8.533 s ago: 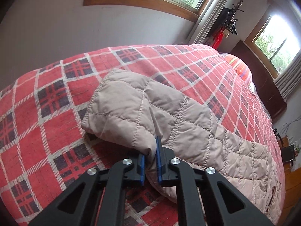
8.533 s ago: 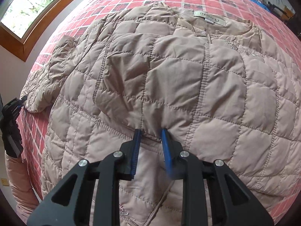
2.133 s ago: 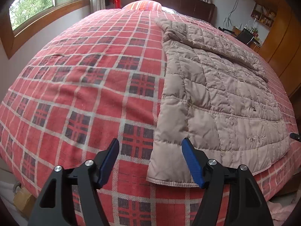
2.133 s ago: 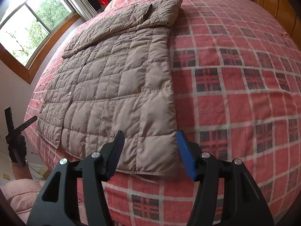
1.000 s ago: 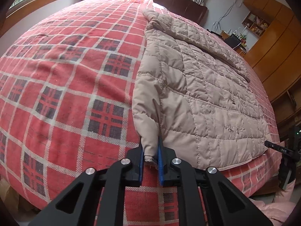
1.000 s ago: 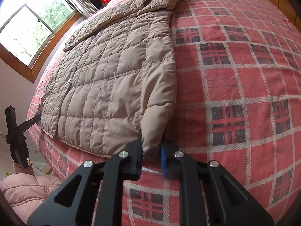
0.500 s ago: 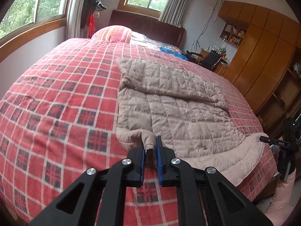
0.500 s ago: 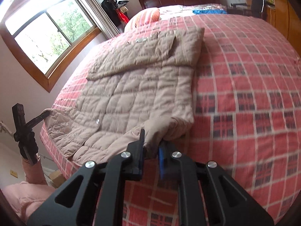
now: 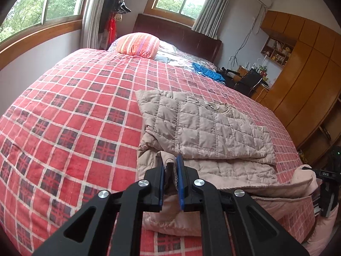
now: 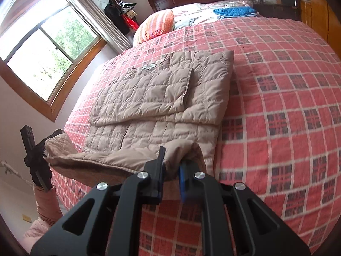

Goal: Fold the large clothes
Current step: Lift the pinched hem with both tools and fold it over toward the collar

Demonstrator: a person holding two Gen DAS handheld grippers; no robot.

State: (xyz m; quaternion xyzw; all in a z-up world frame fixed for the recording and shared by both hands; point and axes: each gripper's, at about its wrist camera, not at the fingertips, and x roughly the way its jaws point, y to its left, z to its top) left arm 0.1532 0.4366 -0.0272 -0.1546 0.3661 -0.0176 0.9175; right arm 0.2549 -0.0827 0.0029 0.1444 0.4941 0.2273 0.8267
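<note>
The jacket [image 9: 204,128] is beige and quilted in squares, and it lies on the bed [image 9: 74,111] with the red checked cover, toward the near end. Its sleeves are folded across the body, making a flat upper layer with a label near the collar. The bottom hem is lifted off the cover and stretched between the two grippers, its paler lining showing.

The left gripper [image 9: 170,183] has its blue-padded fingers pressed narrow on one hem corner; the right gripper [image 10: 171,171] is clamped the same way on the other corner — fabric bunches between both pairs.

The left view shows wooden cupboards [image 9: 309,68] and a desk chair [image 9: 249,83] beyond the bed. The right view shows the left gripper from outside, held by a hand in a pink sleeve [image 10: 45,200], and a striped pillow [image 10: 155,26] by the headboard.
</note>
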